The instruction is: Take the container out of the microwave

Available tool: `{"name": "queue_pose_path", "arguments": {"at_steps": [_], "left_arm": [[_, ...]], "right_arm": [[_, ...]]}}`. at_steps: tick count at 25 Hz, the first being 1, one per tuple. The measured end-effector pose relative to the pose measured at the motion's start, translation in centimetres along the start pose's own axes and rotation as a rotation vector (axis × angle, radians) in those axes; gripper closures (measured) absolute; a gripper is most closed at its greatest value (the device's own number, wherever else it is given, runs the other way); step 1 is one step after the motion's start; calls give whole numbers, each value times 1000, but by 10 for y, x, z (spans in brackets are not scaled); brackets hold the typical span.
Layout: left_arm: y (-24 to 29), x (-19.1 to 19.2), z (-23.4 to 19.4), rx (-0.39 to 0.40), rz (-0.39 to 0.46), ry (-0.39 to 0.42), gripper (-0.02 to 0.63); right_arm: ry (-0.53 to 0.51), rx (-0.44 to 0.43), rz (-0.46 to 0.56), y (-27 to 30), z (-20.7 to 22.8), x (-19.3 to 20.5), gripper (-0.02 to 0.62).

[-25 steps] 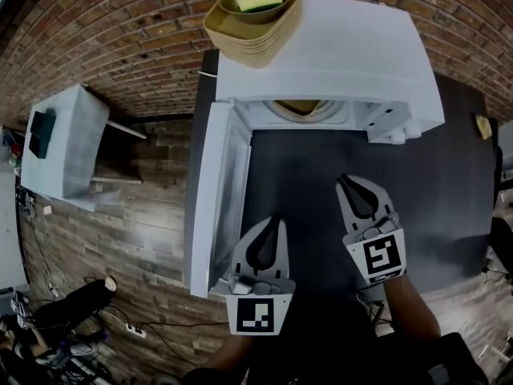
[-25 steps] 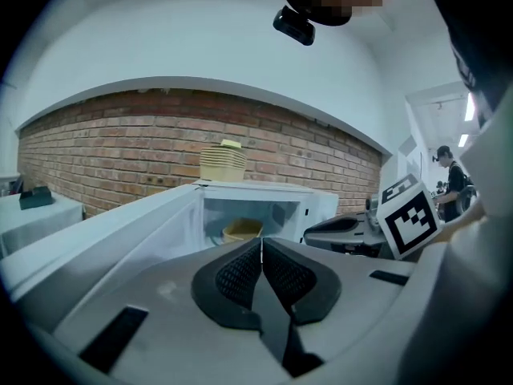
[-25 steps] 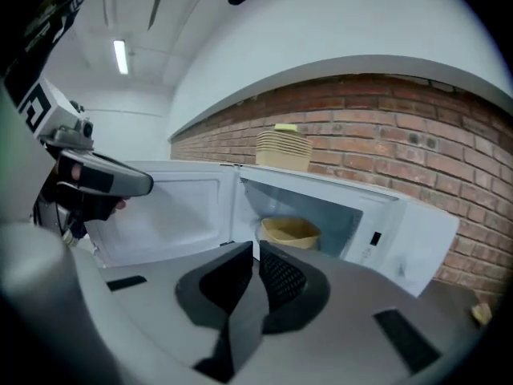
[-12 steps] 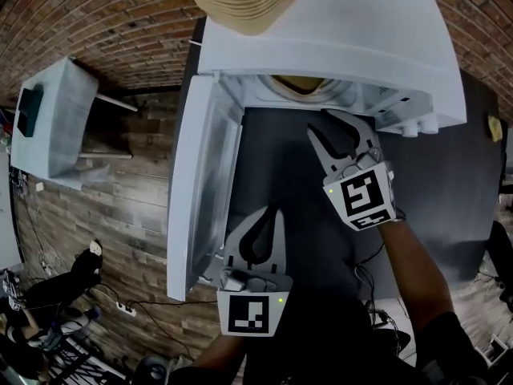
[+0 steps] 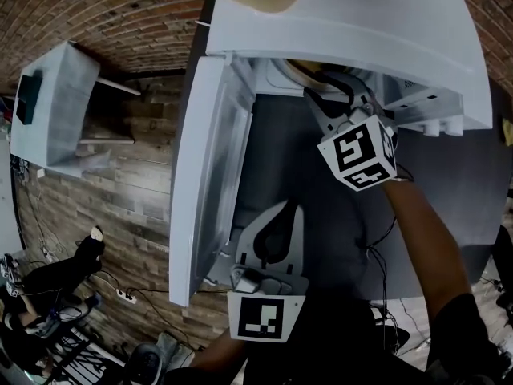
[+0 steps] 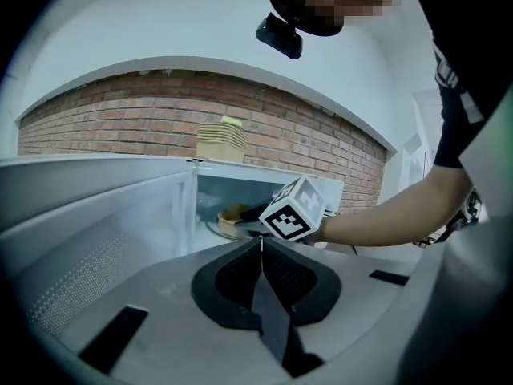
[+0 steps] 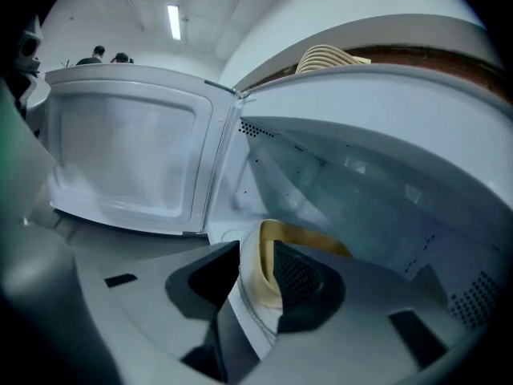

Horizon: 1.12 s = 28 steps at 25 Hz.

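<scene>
Head view: dark tabletop [image 5: 449,183] bears a white microwave [image 5: 353,30], its door [image 5: 200,167] swung open. Right tongs [image 5: 329,87] are inside the cavity, spread wide and straddling the near rim of the tan container [image 7: 317,239], not yet gripping. Left tongs [image 5: 287,215] are closed and empty beside the door. Step in hand: grasp. Next move probably calls for closing on the rim, then a level withdrawal.

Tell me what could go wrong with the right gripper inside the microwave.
1. The right gripper, jaws open, straddles only the rim of the container; closed there, it may tilt or slip coming out.
2. The door of the microwave stands open beside the shut left gripper; a bump could swing it.
</scene>
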State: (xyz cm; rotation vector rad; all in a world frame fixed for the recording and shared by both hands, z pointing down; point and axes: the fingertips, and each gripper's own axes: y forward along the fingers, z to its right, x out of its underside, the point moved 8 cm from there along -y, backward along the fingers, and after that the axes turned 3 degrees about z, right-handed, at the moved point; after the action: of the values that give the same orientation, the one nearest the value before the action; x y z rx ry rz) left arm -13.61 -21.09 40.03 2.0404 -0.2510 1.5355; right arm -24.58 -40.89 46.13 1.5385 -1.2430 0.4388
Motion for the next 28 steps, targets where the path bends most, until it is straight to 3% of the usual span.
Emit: {"name": "queue_pose_path", "arguments": {"at_steps": [5,7,8,17,25,28], "left_arm": [[-1,4,-3,8,-21,8,594],[-1,5,-5,14,-26,15,594],[-1,5,-5,15,-27,13,594],[-3,3,-9,17,-22,13,594],[-2,7,-5,0,-15,15,594],[-5,11,-5,-4,-22,7,593]], "right_arm": [[-66,9,-67,26,1,7,425],[-79,33,-100,29,2,8,462],[-72,37,-108,28,3,6,517],[26,26,-32,-7,-4,-19,521],[122,-25,-33,-61,-35,-2,522],[106,-55,-41,-86,-58,4,520]]}}
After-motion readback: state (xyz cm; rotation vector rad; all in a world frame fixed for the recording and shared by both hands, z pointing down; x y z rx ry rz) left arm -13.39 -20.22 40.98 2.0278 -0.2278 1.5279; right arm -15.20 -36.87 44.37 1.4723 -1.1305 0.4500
